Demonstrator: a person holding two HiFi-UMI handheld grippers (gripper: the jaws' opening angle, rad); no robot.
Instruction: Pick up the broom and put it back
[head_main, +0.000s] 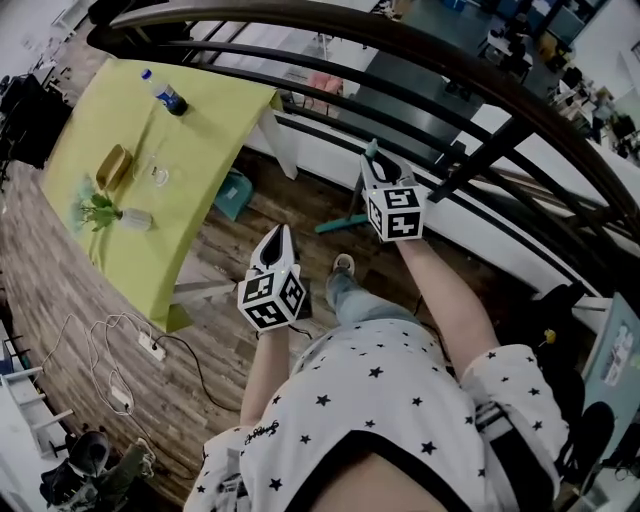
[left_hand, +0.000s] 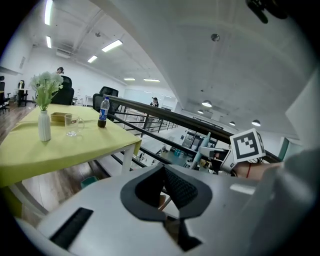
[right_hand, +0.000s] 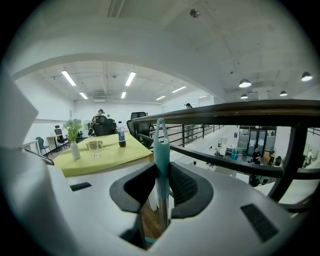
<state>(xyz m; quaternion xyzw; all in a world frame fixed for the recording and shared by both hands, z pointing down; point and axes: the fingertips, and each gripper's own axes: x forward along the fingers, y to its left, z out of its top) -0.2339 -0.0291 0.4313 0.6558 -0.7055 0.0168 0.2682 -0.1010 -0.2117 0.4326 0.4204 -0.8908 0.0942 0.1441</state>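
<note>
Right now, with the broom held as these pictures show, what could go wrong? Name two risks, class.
1. Only the right gripper grips the broom, high on its thin handle. The left gripper holds nothing, so the broom may swing or slip through the pads.
2. The broom's top stands close to the railing and could knock against it as the person moves.
</note>
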